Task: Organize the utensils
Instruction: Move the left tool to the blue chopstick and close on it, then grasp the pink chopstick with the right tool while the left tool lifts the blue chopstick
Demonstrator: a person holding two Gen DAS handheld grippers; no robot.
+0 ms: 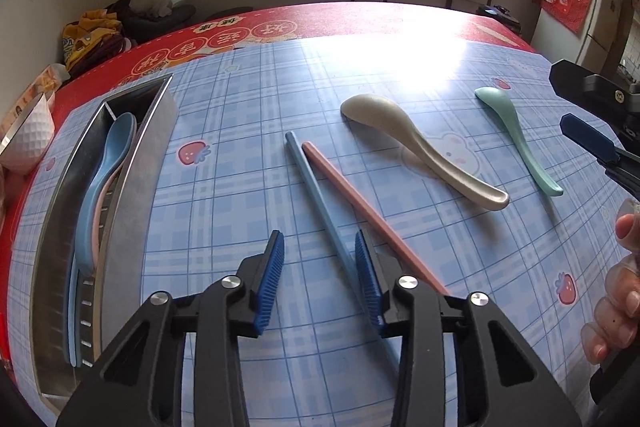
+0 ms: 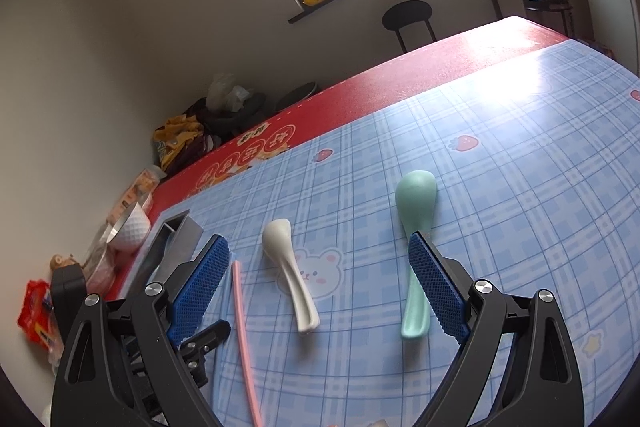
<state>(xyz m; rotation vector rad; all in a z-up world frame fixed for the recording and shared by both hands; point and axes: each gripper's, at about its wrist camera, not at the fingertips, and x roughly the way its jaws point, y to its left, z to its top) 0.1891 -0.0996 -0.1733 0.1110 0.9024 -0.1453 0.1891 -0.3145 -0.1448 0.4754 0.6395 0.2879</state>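
Left gripper (image 1: 320, 259), jaws narrowed but gripping nothing, straddles blue chopstick (image 1: 316, 195); pink chopstick (image 1: 360, 203) just beside; two spoons lie in tray (image 1: 156, 147) near table's left edge. Right gripper (image 2: 320, 291), wide, hovers over white spoon (image 2: 292, 275) and green spoon (image 2: 414, 227) mid-table.

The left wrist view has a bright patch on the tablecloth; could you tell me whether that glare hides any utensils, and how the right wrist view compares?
Left wrist view: window glare washes out the tablecloth beyond the cream spoon, hiding no utensil. Right wrist view: milder glare at the far table edge; green spoon clear; fisheye curves both.
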